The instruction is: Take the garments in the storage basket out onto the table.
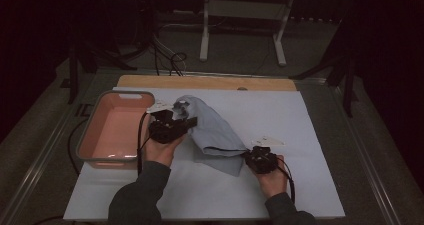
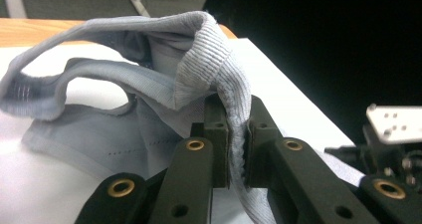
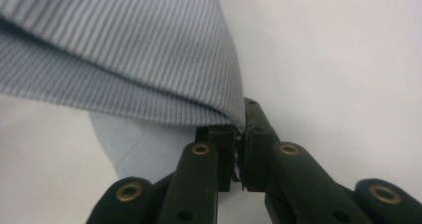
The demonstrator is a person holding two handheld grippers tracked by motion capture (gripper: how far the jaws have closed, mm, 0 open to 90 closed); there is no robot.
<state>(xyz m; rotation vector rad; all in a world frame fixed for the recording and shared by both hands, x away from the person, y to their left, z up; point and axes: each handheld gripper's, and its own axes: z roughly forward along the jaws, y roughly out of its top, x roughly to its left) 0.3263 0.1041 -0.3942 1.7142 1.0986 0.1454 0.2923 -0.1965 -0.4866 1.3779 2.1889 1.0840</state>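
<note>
Grey ribbed knit is what we hold: the garment (image 1: 212, 132) lies crumpled mid-worktop, just right of the pink bin (image 1: 116, 127). Our left tongs (image 2: 238, 134) are clamped on a ribbed cuff or hem, lifting it clear of the surface, and our right tongs (image 3: 239, 149) are pinched on a folded edge near the cloth's lower right corner. We judge the step to be a spread or fold, so we should keep both grips firm, draw the edges apart evenly, and avoid dragging bunched layers. The white worktop (image 1: 310, 135) is smooth, with a wooden strip (image 1: 205, 81) behind; the room beyond is dim, with cables (image 1: 170, 60) and a white stand (image 1: 245, 25).
</note>
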